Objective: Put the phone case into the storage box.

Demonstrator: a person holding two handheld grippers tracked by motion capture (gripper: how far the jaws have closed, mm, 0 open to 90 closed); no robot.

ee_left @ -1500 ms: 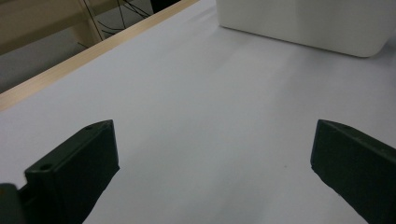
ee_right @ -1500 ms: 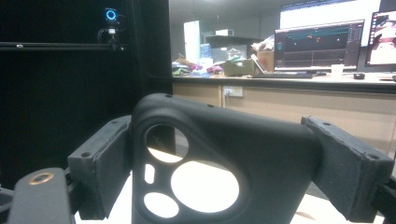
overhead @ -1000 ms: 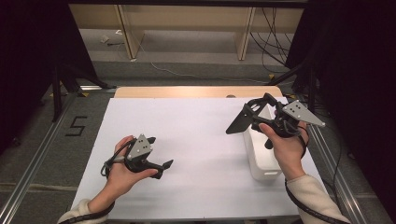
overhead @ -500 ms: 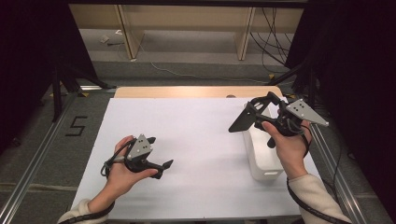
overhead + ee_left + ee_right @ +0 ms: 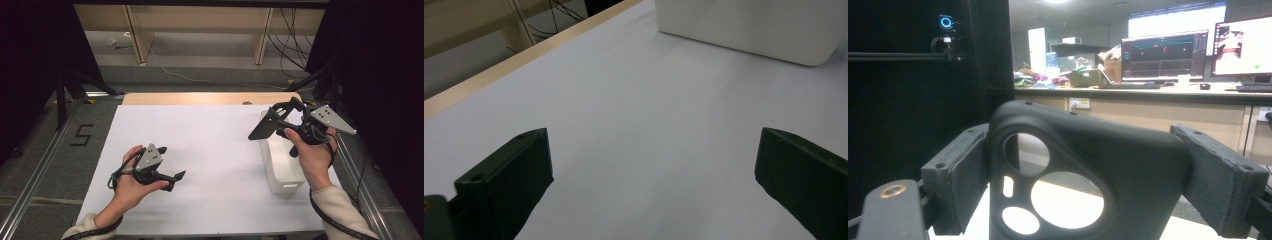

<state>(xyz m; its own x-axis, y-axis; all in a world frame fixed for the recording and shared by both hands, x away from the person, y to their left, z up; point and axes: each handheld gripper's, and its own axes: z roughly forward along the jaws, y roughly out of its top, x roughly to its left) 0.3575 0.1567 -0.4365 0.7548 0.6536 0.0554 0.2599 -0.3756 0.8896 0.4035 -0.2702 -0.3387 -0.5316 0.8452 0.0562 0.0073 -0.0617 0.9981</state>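
Jaws, right gripper (image 5: pixel 274 121): clamped on black rubber phone case (image 5: pixel 1083 180), above white plastic bin (image 5: pixel 281 165) | left gripper (image 5: pixel 172 178): spread, left of bin, low over white desk (image 5: pixel 210 150)

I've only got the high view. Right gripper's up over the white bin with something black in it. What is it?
Observer: A black phone case, with camera cutouts, clamped between the right gripper's jaws.
Operator: Which way is that gripper pointing?
Observer: About level, away from the table: its view looks onto a desk with lit monitors.
Operator: Left gripper holding anything?
Observer: No. The left gripper is wide open, with bare white table between the jaws.
Operator: What is it aimed at?
Observer: The white bin's side wall, farther off, not touching.
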